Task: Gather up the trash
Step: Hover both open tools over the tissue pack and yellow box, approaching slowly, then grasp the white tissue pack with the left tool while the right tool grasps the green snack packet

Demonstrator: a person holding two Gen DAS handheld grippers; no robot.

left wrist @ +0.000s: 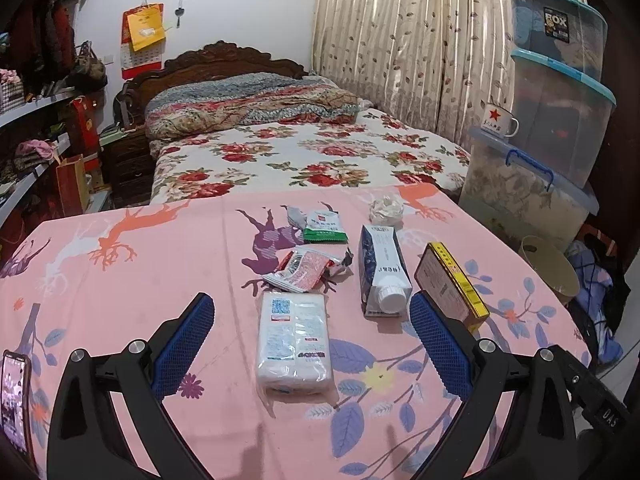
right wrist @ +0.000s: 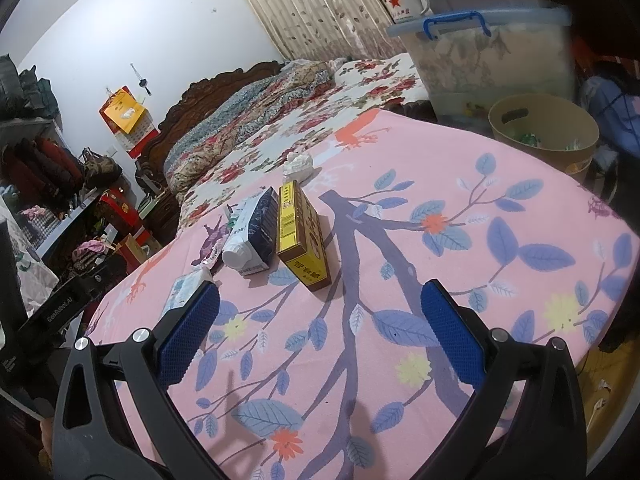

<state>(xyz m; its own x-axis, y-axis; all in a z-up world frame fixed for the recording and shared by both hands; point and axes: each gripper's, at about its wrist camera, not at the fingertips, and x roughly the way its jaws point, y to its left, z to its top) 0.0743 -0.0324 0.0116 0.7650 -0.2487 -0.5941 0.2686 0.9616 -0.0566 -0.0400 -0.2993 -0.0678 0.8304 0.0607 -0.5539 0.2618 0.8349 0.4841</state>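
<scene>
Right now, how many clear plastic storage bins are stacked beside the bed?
3: the bottom bin with blue handle, the middle bin on it, and the top bin labelled BOX. Others may be hidden.

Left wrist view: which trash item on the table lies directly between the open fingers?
The white tissue pack, lying flat, centred ahead of the left hand-held gripper. The carton and yellow box lie further right.

- Tissue pack (left wrist: 295, 344) is lying nearest on the counter (left wrist: 140, 280).
- Carton (left wrist: 382, 270) is lying left of box (left wrist: 450, 284).
- Bin (right wrist: 544, 132) is standing beyond the counter's right edge.
</scene>
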